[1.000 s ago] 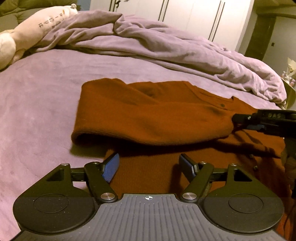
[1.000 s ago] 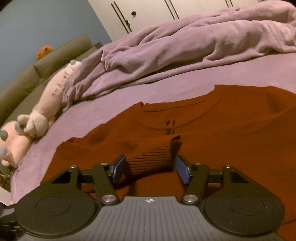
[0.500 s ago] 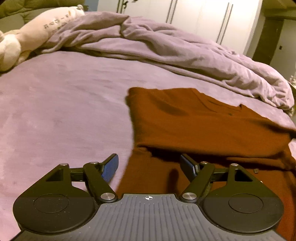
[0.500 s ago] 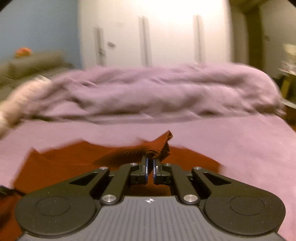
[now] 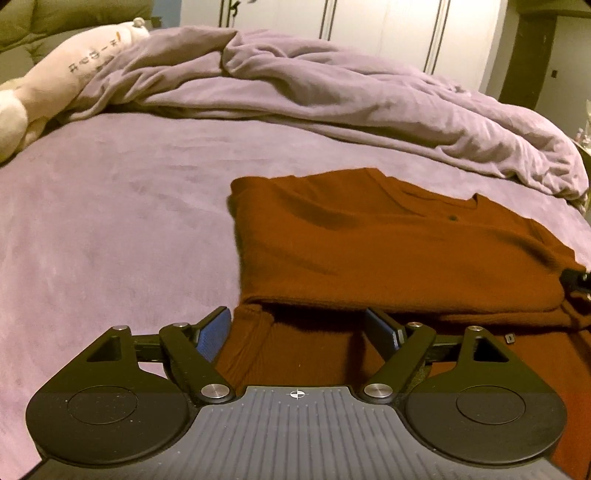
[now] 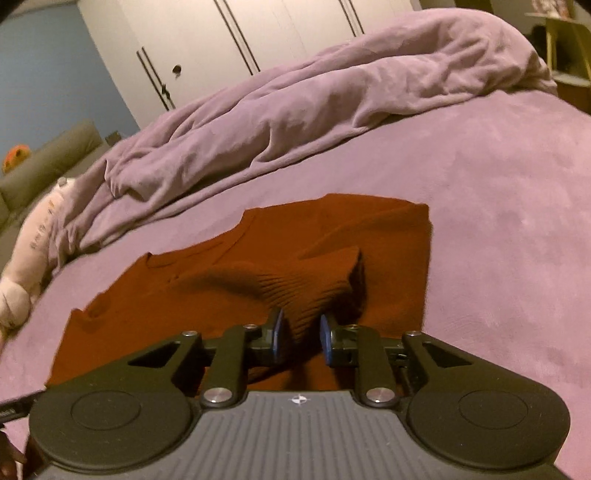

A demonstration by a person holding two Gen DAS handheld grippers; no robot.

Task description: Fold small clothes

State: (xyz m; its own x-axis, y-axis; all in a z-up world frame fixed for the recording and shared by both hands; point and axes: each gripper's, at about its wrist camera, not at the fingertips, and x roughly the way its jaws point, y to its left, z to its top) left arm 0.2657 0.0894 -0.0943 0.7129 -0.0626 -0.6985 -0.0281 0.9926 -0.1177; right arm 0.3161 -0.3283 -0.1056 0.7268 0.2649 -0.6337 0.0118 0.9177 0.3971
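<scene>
Colours and patterns recorded

A rust-orange cardigan [image 5: 388, 243] with a ribbed cuff [image 6: 306, 284] and a dark button [image 5: 453, 218] is noted on a plain lilac bedsheet [image 5: 110, 221]. A lilac duvet [image 5: 332, 92], a cream plush toy [image 5: 74, 70] with dark lettering, white wardrobe doors [image 6: 221, 48] and a blue wall [image 6: 48, 74] are observed. Blue pads [image 5: 213, 332] are seen on black gripper fingers.

Left wrist view: low over the bed [image 5: 110, 206], close behind the left gripper [image 5: 299, 332], facing the wardrobe doors [image 5: 388, 33]. Right wrist view: low and tilted, close behind the right gripper [image 6: 300, 338], facing the same doors [image 6: 229, 48]. Shared: the rust sweater [image 5: 388, 240] [image 6: 332, 236], rumpled blanket [image 5: 332, 96] [image 6: 295, 107], plush toy [image 5: 66, 77] [image 6: 33, 236].
</scene>
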